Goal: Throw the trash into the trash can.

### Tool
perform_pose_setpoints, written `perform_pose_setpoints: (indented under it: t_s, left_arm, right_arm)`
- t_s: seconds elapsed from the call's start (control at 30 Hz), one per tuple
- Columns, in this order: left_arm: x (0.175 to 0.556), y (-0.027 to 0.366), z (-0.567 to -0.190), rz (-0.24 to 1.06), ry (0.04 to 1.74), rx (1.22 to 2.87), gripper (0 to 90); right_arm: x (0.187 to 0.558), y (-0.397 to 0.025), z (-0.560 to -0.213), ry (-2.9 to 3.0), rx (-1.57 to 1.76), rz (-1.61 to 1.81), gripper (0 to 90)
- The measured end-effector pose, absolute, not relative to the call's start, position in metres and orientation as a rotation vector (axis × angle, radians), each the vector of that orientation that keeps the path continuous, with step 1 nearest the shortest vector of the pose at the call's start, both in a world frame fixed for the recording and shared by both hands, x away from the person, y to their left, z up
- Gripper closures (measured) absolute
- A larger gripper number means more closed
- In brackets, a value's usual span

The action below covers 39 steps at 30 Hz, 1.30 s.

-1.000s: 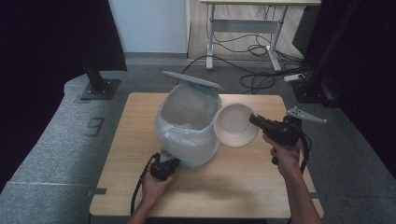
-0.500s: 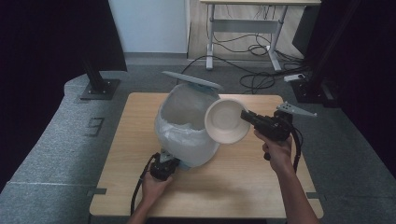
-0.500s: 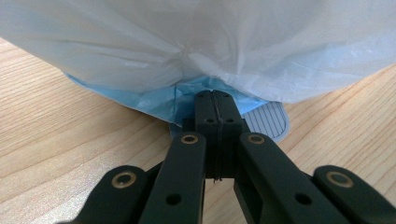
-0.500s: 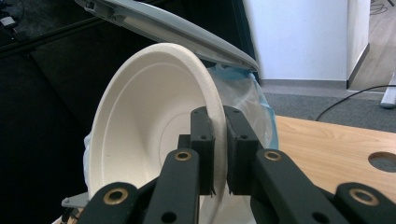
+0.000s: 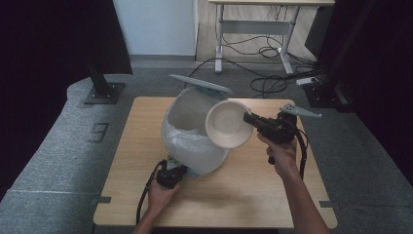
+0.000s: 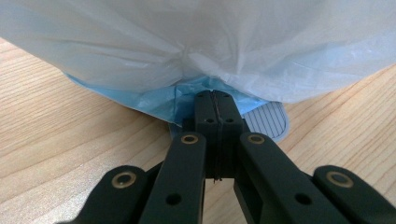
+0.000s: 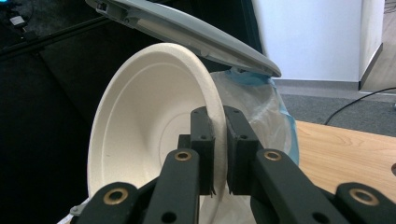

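A small pedal bin (image 5: 191,139) lined with a white bag (image 6: 196,42) stands mid-table, its grey lid (image 5: 200,84) raised. My right gripper (image 5: 249,118) is shut on the rim of a white paper bowl (image 5: 228,124), held on edge at the bin's right rim with its hollow facing the opening. In the right gripper view the bowl (image 7: 144,126) is pinched between the jaws of the right gripper (image 7: 218,116) under the lid (image 7: 187,32). My left gripper (image 5: 176,170) rests at the bin's foot. In its own view the left gripper (image 6: 214,95) is shut, its tip on the grey ribbed pedal (image 6: 268,122).
The wooden table (image 5: 253,195) is bare in front of and to the right of the bin. Grey padding (image 5: 58,156) surrounds it. A black stand base (image 5: 102,90) sits at the far left, with cables and a desk frame (image 5: 253,29) beyond.
My right gripper has carried the bowl left to the bin's opening and tipped it further onto its edge. The left gripper and the bin have stayed put.
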<state>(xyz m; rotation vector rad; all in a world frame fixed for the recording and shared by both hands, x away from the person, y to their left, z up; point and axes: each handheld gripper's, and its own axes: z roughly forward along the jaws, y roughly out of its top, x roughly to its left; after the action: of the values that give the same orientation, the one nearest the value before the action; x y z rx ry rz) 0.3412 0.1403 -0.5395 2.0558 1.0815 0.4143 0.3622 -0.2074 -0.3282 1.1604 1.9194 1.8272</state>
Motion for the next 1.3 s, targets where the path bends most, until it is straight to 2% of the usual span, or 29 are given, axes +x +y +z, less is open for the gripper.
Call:
perform_pose_setpoints:
  t_s: [1.3]
  left_arm:
    - [0.341,0.141,-0.540,0.412,1.079,2.054,90.0]
  right_arm:
    - [0.378,-0.166,-0.313,1.999,1.129,1.857,82.8]
